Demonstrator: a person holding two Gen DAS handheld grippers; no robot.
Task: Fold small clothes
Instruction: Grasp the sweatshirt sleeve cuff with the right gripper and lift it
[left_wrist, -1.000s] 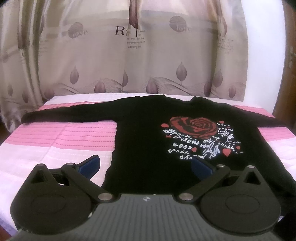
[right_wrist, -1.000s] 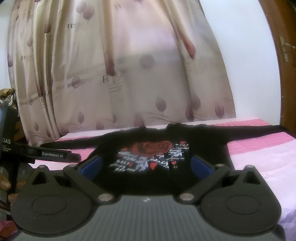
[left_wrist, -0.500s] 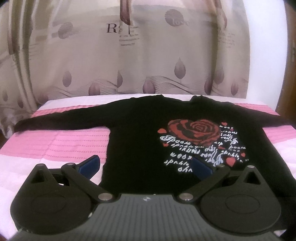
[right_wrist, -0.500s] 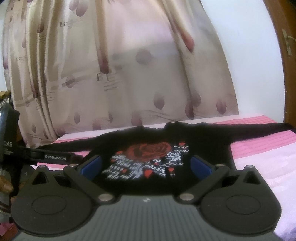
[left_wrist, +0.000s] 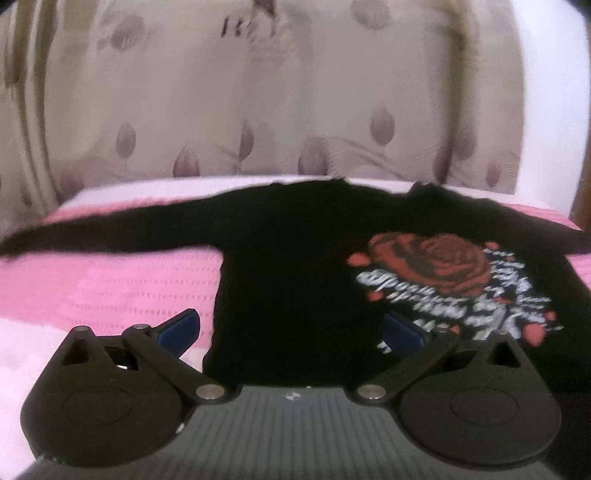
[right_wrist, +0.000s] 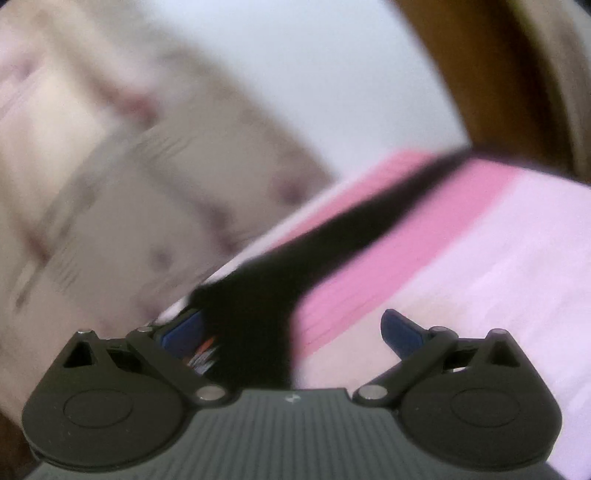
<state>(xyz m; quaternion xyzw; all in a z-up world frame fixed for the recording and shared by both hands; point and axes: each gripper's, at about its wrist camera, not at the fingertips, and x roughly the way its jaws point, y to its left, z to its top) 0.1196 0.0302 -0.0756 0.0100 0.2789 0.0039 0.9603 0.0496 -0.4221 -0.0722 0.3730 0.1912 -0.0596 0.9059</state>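
A patterned beige curtain (left_wrist: 280, 110) hung across the back of the scene, with a white wall (right_wrist: 295, 74) to its right and a brown wooden door frame (right_wrist: 491, 74) beyond that. In front of the curtain lay a bed covered by a pink-and-white striped blanket (left_wrist: 110, 288).

On the blanket a black long-sleeved sweater (left_wrist: 295, 280) was spread flat, front side up, both sleeves stretched out sideways. Its chest carried a red rose print (left_wrist: 432, 266) with white lettering and small red hearts beneath it.

The left gripper (left_wrist: 291, 328) hovered above the sweater's lower part, its blue-padded fingers (left_wrist: 179, 326) spread wide apart and holding nothing; one pad sat over the blanket just left of the garment, the other over the print.

The right wrist view was tilted and badly blurred. There the right gripper (right_wrist: 291, 330) was likewise wide open and empty, its left pad over the sweater's body and its right pad over the pale blanket, while the sweater's right sleeve (right_wrist: 369, 225) ran diagonally away toward the door frame.
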